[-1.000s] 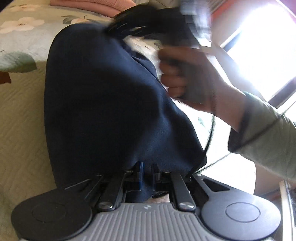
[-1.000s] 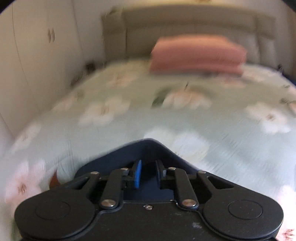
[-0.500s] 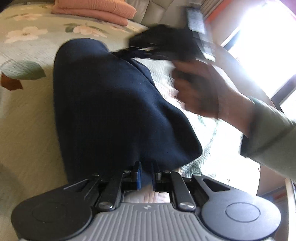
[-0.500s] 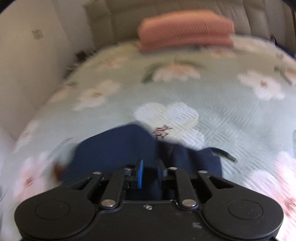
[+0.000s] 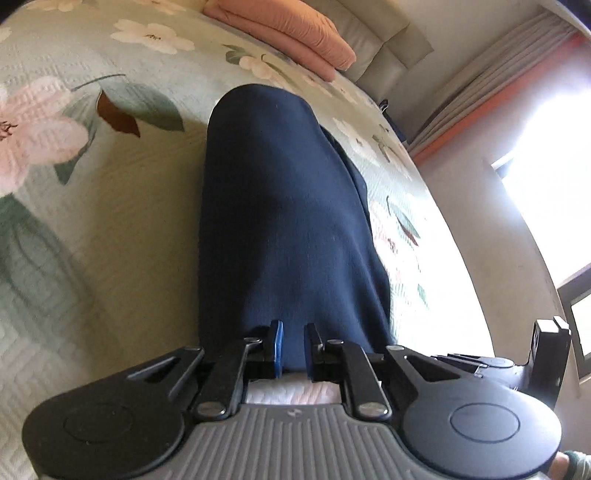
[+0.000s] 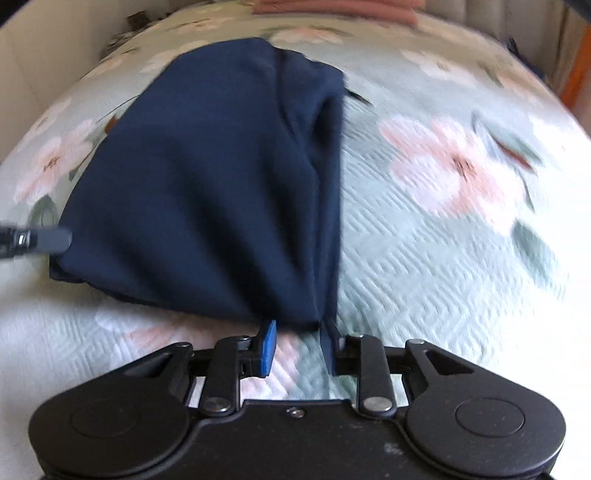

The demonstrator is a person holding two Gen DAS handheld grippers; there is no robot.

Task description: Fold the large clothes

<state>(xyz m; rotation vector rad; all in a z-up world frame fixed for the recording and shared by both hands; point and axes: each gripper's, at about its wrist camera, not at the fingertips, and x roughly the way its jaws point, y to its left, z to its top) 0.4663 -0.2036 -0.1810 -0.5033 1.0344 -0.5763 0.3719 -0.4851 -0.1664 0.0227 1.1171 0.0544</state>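
Both hand-held grippers at navy garment (image 5: 288, 221)

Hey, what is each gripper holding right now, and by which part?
The left gripper pinches the near edge of the folded navy fabric garment. The right gripper holds nothing; its jaws are opening off the garment's near corner.

Bare quilt (image 6: 443, 258) right of the navy garment (image 6: 221, 166) lies open; pink pillows (image 5: 295, 33) block the headboard end.

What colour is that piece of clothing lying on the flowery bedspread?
Dark navy blue, plain with no pattern. The garment shows best in the right wrist view.
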